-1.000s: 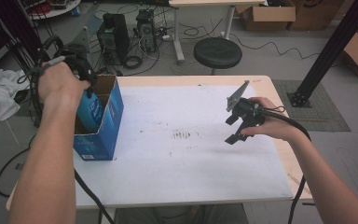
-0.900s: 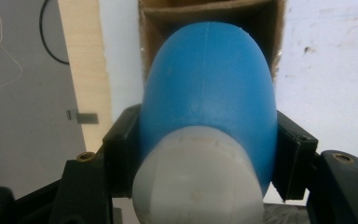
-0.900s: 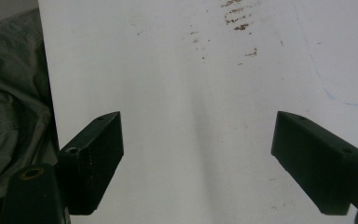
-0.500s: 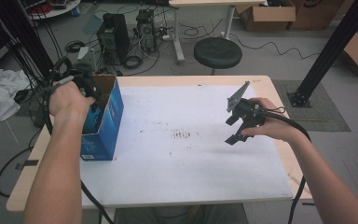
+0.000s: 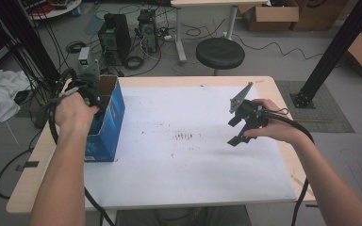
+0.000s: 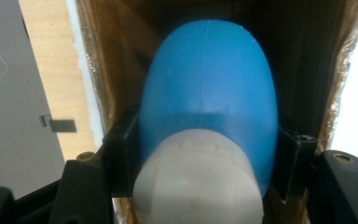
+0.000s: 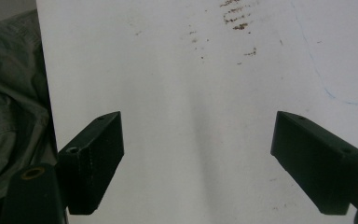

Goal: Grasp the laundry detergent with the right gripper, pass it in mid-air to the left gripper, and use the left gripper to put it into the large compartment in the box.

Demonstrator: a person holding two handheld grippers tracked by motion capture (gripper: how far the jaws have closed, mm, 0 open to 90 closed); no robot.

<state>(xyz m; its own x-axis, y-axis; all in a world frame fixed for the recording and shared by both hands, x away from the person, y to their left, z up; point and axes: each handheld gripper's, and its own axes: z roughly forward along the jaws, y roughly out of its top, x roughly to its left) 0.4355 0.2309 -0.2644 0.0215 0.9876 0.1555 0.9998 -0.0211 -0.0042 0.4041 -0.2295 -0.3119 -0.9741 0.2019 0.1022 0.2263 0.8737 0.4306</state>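
Blue-and-white plastic egg (image 6: 208,121), smooth and glossy, sits clamped in the left gripper (image 6: 208,163) inside the cardboard box (image 6: 98,70).

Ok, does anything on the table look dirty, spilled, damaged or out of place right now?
Only the white sheet is marked: brown specks and smears sit near its middle, also visible in the right gripper view, beside a faint blue pen line. The blue box stands upright at the table's left edge, undamaged as far as it shows.
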